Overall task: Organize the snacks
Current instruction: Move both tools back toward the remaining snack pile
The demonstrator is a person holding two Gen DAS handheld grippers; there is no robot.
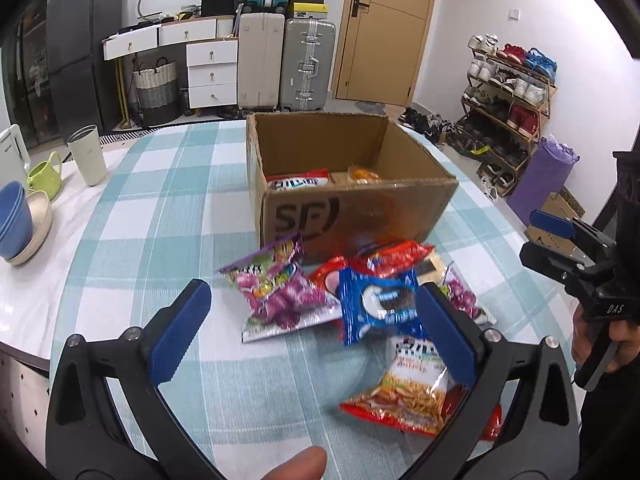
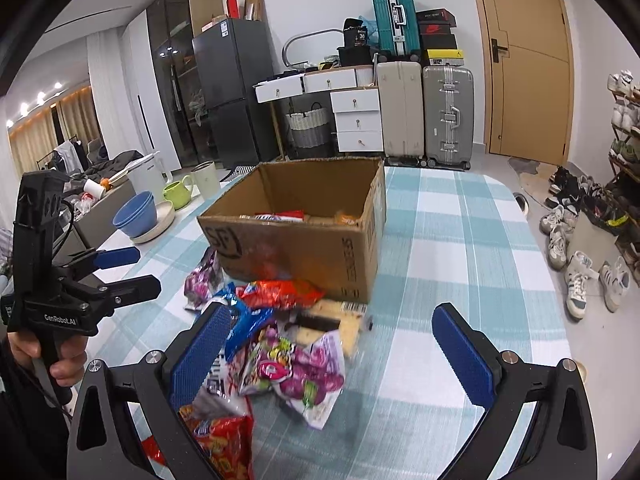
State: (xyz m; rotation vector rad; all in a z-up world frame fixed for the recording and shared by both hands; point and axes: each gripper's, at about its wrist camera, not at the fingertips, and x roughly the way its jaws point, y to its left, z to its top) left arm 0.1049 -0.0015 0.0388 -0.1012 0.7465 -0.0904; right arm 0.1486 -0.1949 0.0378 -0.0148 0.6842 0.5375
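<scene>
Both wrist views close above table [image 1: 168,216], facing box [image 1: 352,200]; snack pile [image 2: 280,344] shared.

Left gripper [image 1: 312,332] hangs with its blue pads [image 1: 182,334] spread wide, nothing between them, a thumb tip [image 1: 298,464] peeking in at the bottom edge. Right gripper [image 2: 346,354] is spread just as wide, also empty-handed. From the right wrist view, the left hand [image 2: 44,356] wraps the handle; from the left wrist view, the right hand [image 1: 592,344] grips its trigger.
</scene>
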